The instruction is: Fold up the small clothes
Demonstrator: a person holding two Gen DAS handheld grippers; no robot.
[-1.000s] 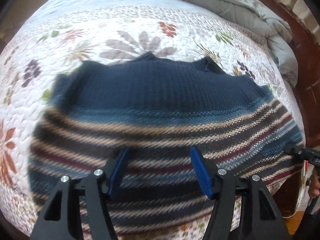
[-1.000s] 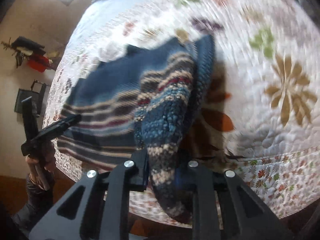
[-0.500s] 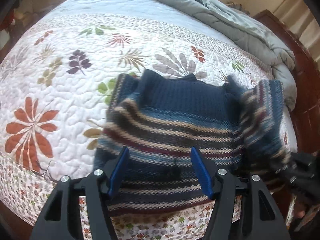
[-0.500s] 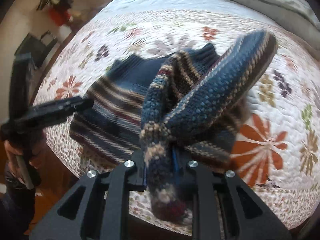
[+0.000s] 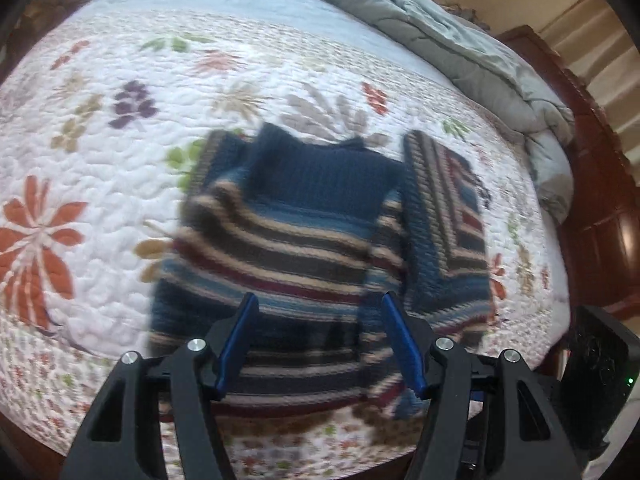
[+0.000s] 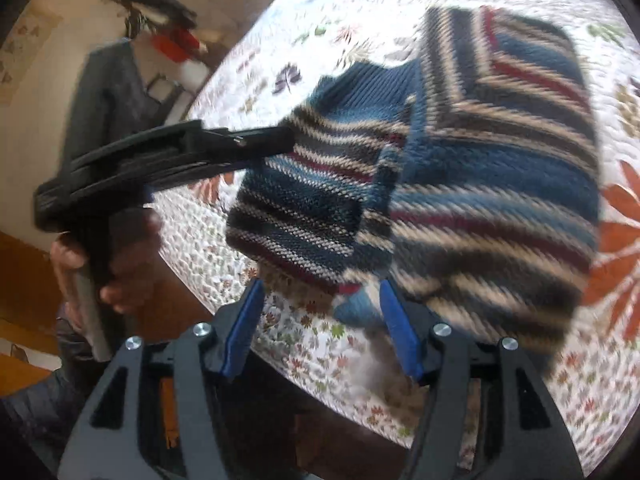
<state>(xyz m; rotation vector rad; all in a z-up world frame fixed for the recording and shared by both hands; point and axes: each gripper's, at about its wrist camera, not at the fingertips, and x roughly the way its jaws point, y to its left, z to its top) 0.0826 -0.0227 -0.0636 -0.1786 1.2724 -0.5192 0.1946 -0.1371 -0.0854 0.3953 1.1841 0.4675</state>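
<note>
Striped blue sweater (image 5: 288, 240) lies on the floral quilt (image 5: 100, 184) near the bed's front edge, its right side folded over into a flap (image 5: 444, 220) on top of the body. My left gripper (image 5: 320, 340) hangs over the sweater's hem, jaws spread, holding nothing. My right gripper (image 6: 320, 324) is also spread wide and empty, just off the sweater's lower corner at the quilt edge. Grey duvet (image 5: 460, 52) bunched at the far side. Frames blurry.
</note>
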